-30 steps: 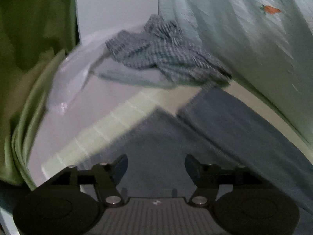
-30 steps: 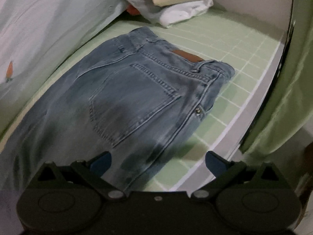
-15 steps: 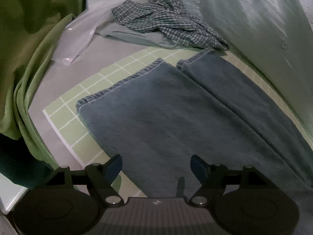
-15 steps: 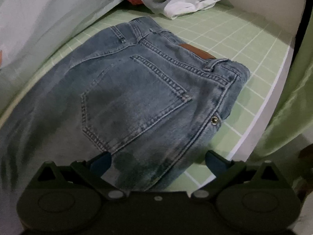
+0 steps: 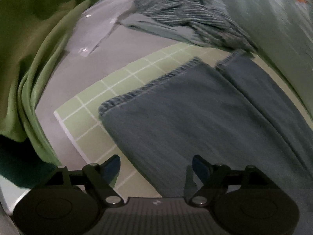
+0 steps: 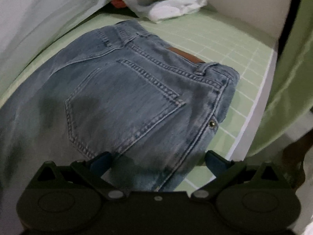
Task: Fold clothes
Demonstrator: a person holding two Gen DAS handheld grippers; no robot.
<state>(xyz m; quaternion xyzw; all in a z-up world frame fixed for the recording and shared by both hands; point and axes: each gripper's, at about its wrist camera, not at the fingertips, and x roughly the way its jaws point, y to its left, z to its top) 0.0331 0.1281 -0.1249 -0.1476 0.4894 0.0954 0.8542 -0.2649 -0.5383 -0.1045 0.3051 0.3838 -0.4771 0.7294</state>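
A pair of blue jeans lies flat on a green grid mat. The left wrist view shows the two leg ends [image 5: 185, 105] with their hems toward the far side. The right wrist view shows the seat and waistband [image 6: 137, 90] with a back pocket and a brown patch. My left gripper [image 5: 156, 168] is open and empty, low over the nearer leg. My right gripper [image 6: 158, 160] is open and empty, low over the seat near its side seam.
A crumpled checked shirt [image 5: 191, 17] lies beyond the hems. A stack of folded clothes [image 6: 166, 2] sits past the waistband. Pale bedding [image 5: 273, 29] borders one side, a green curtain [image 5: 29, 58] the other. The mat's edge [image 6: 250, 117] runs close to the waistband.
The left gripper has drawn back along the legs, so more of the hems and mat shows. The right gripper has moved closer in over the seat.
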